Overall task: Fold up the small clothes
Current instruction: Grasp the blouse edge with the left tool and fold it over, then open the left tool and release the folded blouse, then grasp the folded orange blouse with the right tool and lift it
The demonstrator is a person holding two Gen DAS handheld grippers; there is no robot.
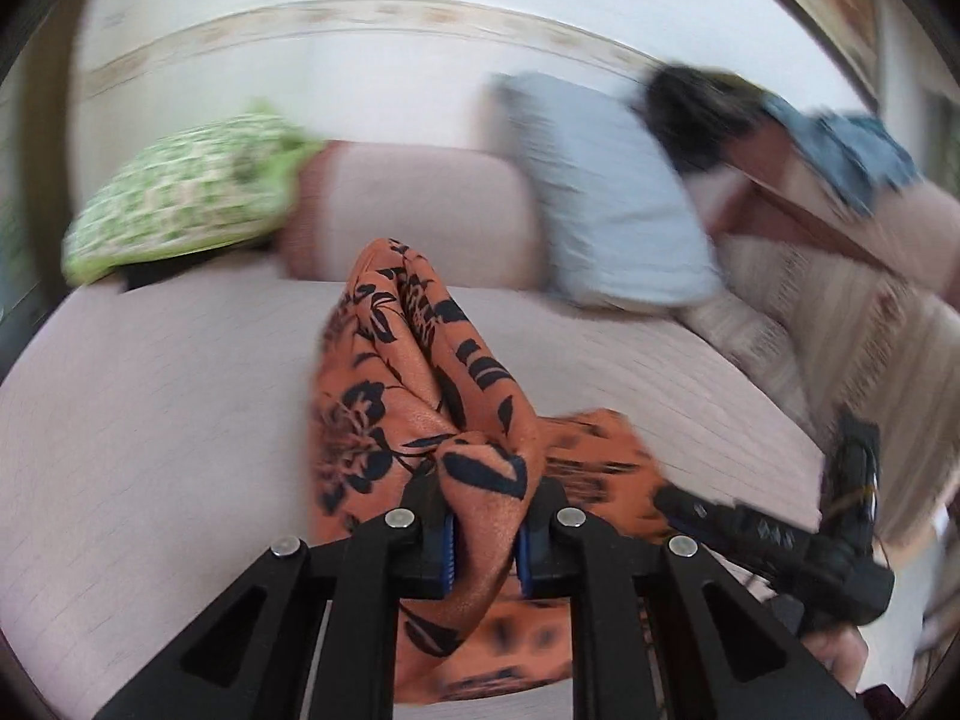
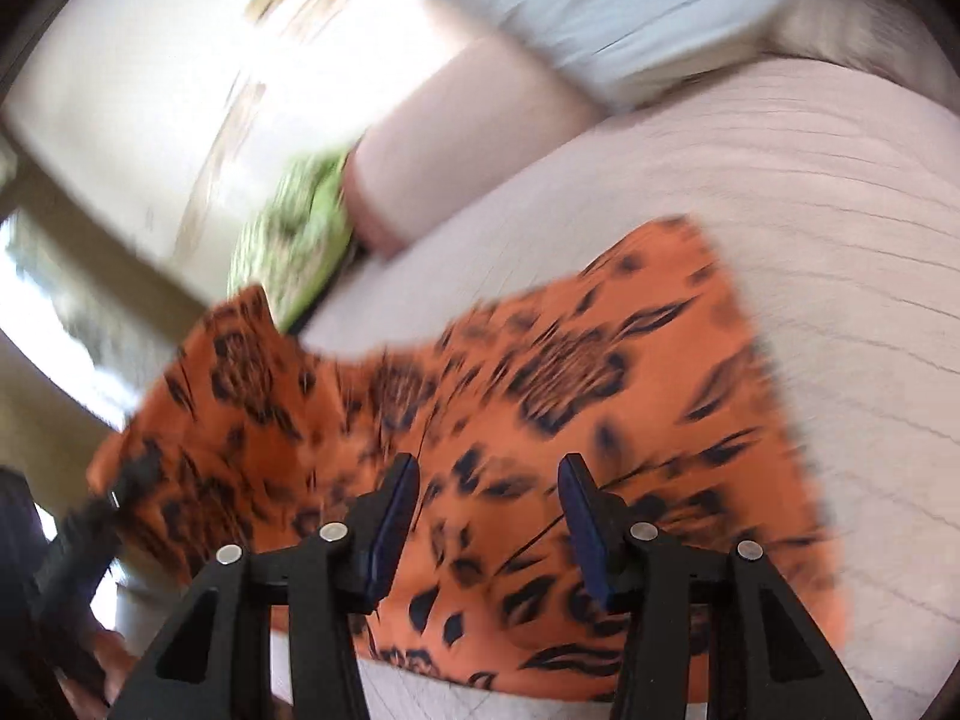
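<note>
On bed, blurred orange garment, edge cut off

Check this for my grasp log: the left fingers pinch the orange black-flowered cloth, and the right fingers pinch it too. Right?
Partly. The left gripper does pinch the orange black-flowered cloth. The right gripper is open above it, pinching nothing, as the right wrist view shows.

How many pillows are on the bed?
2. A green patterned pillow lies at the back left, and a pale blue pillow leans at the back right. The pink bolster between them isn't counted. More may be hidden out of view.
</note>
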